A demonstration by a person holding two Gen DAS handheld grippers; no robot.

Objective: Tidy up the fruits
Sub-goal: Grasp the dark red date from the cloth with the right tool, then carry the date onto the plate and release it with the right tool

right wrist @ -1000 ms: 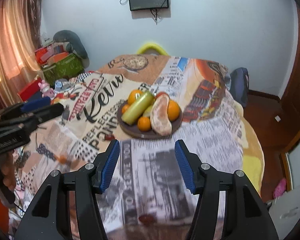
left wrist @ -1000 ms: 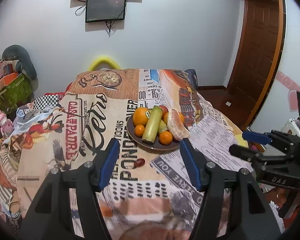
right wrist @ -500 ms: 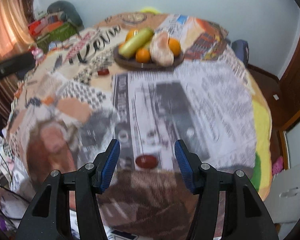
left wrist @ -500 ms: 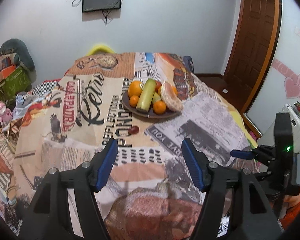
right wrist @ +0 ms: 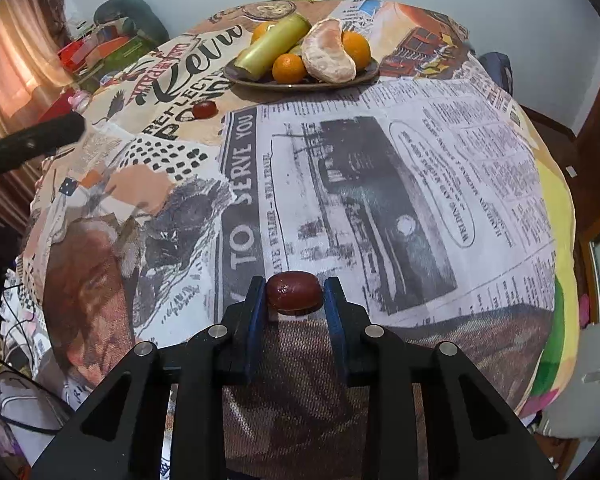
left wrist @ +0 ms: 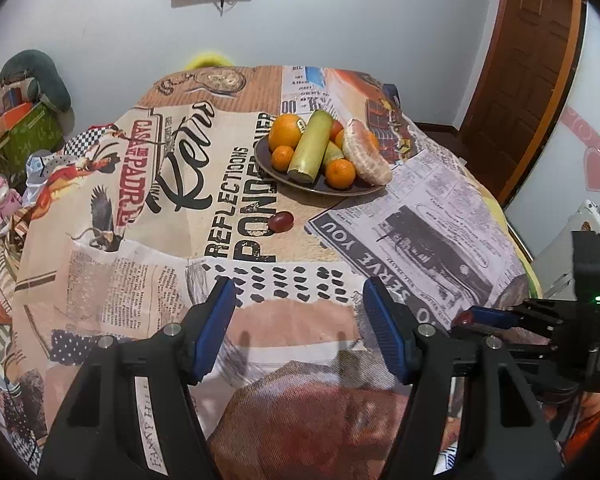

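Observation:
A dark plate (left wrist: 268,164) (right wrist: 364,74) at the far side of the round table holds oranges, a green cucumber and a peeled pomelo piece. A small dark-red fruit (left wrist: 280,222) (right wrist: 205,109) lies on the cloth in front of the plate. My right gripper (right wrist: 295,300) is shut on a second dark-red fruit (right wrist: 294,293) near the table's front edge; it also shows in the left wrist view (left wrist: 466,317). My left gripper (left wrist: 298,320) is open and empty above the front of the table.
A printed newspaper-pattern cloth (left wrist: 180,184) covers the table. Boxes and toys (left wrist: 16,136) stand on the left. A wooden door (left wrist: 528,60) is at the back right. A white appliance (left wrist: 592,228) stands at the right.
My right gripper has dropped to the front of the table and closed on the dark-red fruit. My left gripper has drawn back from the plate and stays open.

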